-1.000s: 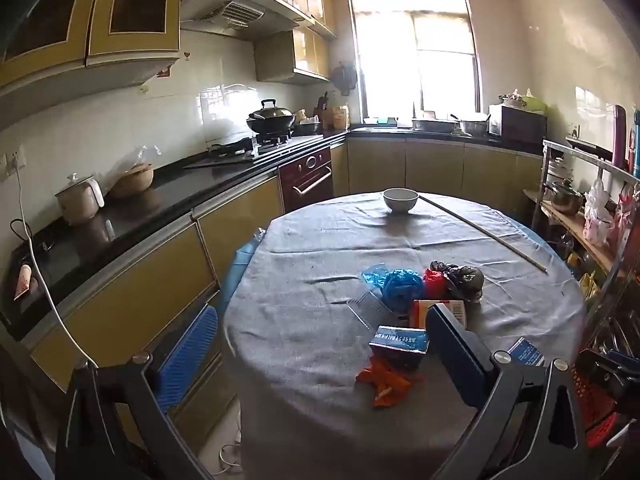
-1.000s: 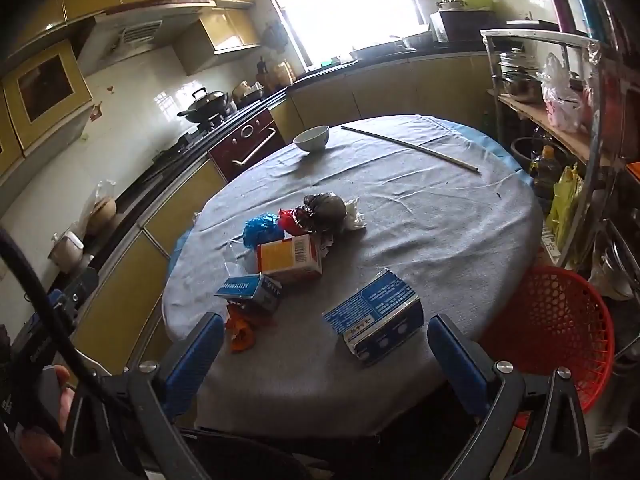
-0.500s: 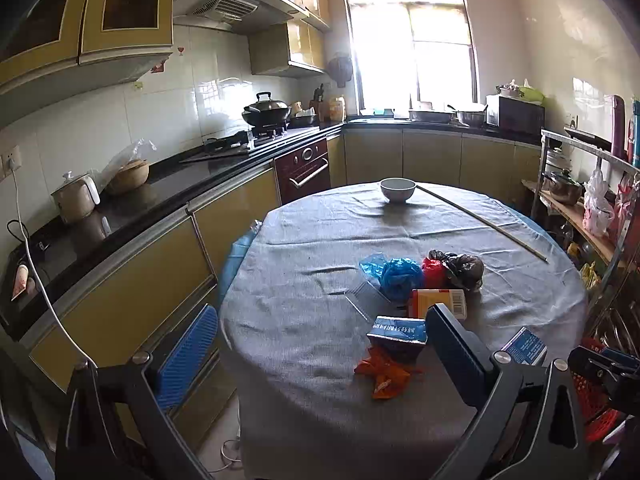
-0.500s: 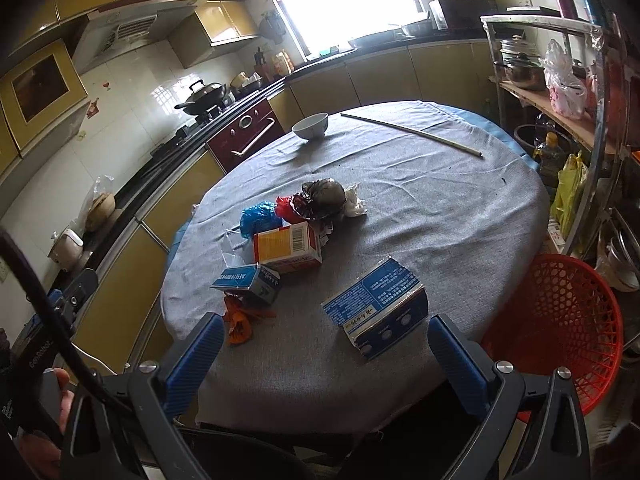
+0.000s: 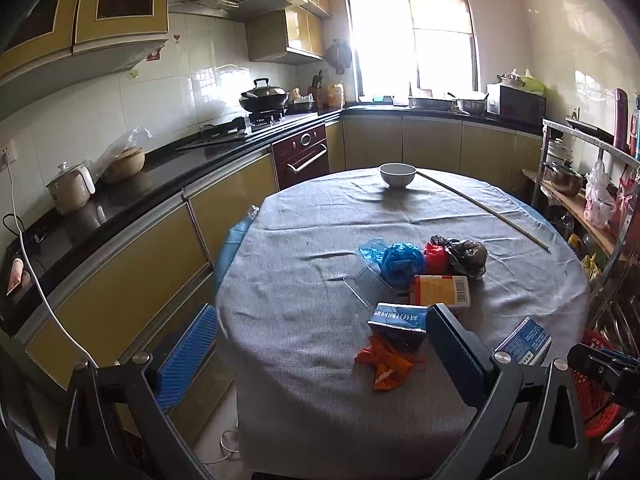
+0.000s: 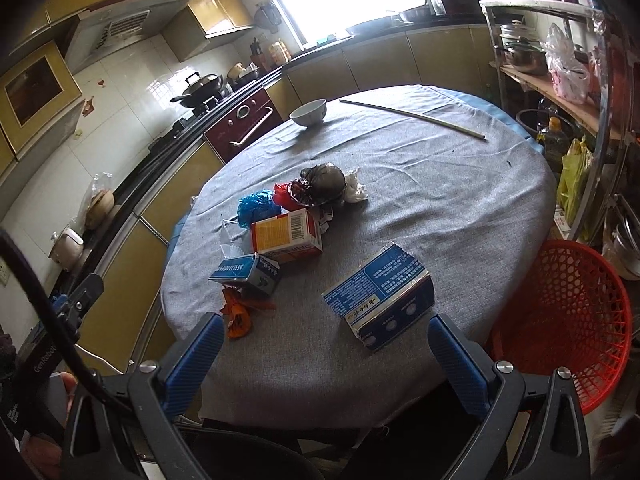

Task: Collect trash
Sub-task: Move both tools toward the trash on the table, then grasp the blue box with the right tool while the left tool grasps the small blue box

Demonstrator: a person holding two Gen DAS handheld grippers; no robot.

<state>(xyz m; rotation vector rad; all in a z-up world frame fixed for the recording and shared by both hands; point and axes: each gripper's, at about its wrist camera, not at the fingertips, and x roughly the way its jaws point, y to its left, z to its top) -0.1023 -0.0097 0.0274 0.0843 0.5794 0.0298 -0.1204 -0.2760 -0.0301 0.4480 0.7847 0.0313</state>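
Note:
Trash lies on the round grey-clothed table (image 6: 440, 208): a large torn blue carton (image 6: 380, 294) nearest me, a small blue box (image 6: 246, 272), an orange box (image 6: 286, 232), an orange wrapper (image 6: 238, 314), a blue bag (image 6: 258, 206), a red bag (image 6: 283, 194), a dark bag (image 6: 324, 182) and white tissue (image 6: 354, 188). My right gripper (image 6: 324, 350) is open, just short of the large carton. My left gripper (image 5: 320, 344) is open, held before the table's near edge; its right finger hides part of the small blue box (image 5: 396, 320). A red mesh basket (image 6: 568, 320) stands right of the table.
A white bowl (image 6: 309, 113) and a long thin stick (image 6: 412, 118) lie at the table's far side. Kitchen counters with a wok (image 5: 264, 98) run along the left and back. A metal shelf rack (image 6: 560, 60) with pots and bags stands at the right.
Both views have drawn back and risen slightly, so the table and trash sit a little lower and farther. Both grippers stay open; no item on the table has moved.

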